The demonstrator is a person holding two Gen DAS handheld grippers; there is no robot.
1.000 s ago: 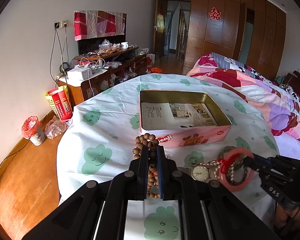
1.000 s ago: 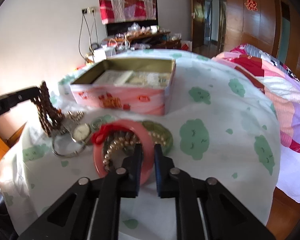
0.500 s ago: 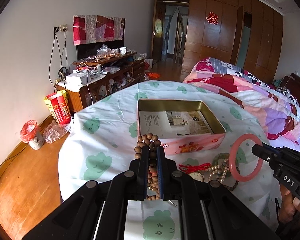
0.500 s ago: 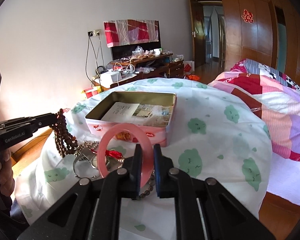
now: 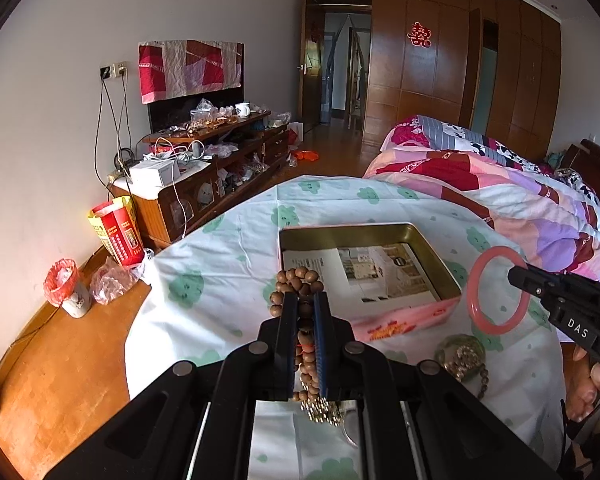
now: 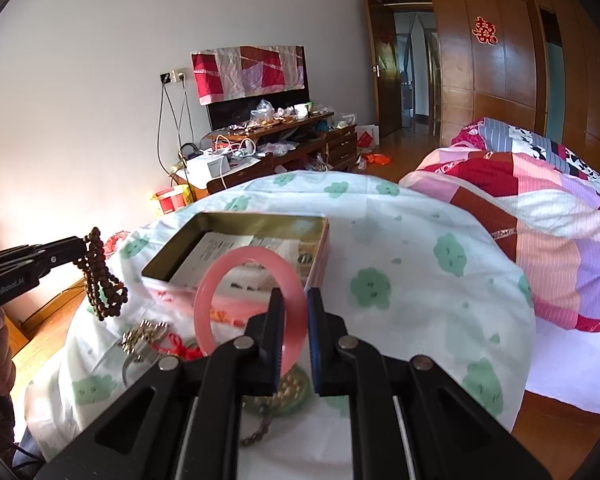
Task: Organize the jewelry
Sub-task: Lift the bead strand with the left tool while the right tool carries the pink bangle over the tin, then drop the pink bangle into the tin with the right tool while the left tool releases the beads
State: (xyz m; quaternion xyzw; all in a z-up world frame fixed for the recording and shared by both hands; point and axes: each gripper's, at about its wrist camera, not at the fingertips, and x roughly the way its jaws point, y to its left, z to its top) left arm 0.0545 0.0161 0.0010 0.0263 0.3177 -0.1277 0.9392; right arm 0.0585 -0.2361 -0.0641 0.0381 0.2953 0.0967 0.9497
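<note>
Left gripper (image 5: pixel 306 304) clamps a string of round brown wooden beads (image 5: pixel 298 284) above the cloud-print white tablecloth (image 5: pixel 204 280), open rectangular pink tin (image 5: pixel 370 276) just behind, right gripper (image 5: pixel 514 274) at right pinching a pink glossy bangle (image 5: pixel 476 308) beside the tin.

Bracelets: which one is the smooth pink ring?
The pink bangle, clamped in the right gripper. The wooden bead bracelet, pinched by the left gripper, is brown and made of round beads.
</note>
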